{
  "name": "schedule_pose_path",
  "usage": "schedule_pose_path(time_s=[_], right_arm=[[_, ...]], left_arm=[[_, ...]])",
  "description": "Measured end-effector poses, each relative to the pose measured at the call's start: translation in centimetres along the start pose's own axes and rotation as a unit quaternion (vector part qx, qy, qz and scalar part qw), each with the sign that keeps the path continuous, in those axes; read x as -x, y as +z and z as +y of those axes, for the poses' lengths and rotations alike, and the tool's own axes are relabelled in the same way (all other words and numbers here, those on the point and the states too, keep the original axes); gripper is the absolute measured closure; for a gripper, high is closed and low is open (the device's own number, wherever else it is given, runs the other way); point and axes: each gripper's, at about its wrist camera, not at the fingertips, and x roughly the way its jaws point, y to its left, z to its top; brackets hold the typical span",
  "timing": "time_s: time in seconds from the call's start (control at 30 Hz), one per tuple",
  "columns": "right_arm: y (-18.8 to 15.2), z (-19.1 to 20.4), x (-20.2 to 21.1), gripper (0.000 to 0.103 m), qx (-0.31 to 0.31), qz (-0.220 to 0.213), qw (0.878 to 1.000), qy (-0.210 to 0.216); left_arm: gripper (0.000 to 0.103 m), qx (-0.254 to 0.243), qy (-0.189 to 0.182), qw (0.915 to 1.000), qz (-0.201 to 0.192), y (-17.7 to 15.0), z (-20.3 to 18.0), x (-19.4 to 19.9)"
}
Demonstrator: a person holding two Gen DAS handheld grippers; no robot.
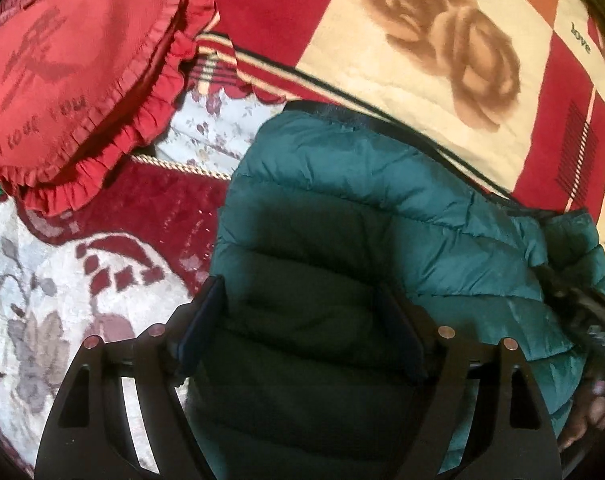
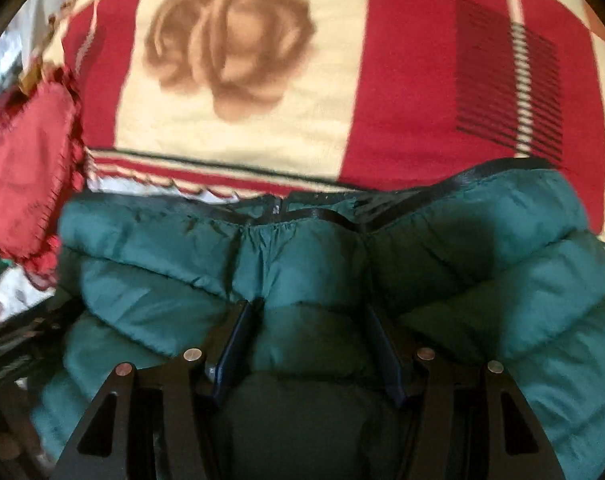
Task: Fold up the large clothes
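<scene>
The green puffer jacket (image 1: 342,208) lies on the bed, bunched into a thick bundle that fills the lower middle of both views. In the right wrist view its black-trimmed edge (image 2: 318,210) runs across the frame from left to right, so I judge the long axis to lie crosswise to both of my tools. The jacket sits directly under and ahead of them, not off to a side.

My right hand-held gripper (image 2: 310,332) has a ridge of quilted fabric between its fingers, which press into the padding on both sides: clamped on the jacket, as I read it. My left hand-held gripper (image 1: 302,312) stands wide apart over the jacket's left part; its left finger (image 1: 206,320) is at the jacket's edge, and I cannot see either pad pressing in.

Beyond the jacket, at the top of both frames, lies the red and cream rose blanket (image 1: 422,40), and the red frilled cushion (image 1: 74,64) sits upper left in the left view.

The sleeves and the hood are not to be made out, the near part of the jacket is in deep shadow, and the right view is blurred. At the right edge of the left view something dark (image 1: 582,320) is cut off.
</scene>
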Motion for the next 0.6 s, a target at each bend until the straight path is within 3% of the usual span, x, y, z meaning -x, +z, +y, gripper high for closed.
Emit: schedule_pose_path(time_s=[0.27,0.47,0.6], right_arm=[[-1.7,-5.9,7.5,0.046,-0.025,-0.068,0.997,-0.035],[-1.8,-9.4,4.9,0.044,-0.040,-0.042,0.996,-0.075],[-1.9,-10.3,2.0,0.034,-0.041,-0.017,0.995,-0.092]], left_arm=[[0.023,-0.005,0.001,1.0000,-0.008,-0.3,-0.6,1.6],[0.021,-0.004,0.013,0.9999,0.002,-0.3,-1.2,-0.1],[0.018,-0.008,0.013,0.9998,0.010,0.1,-1.2,-1.5]])
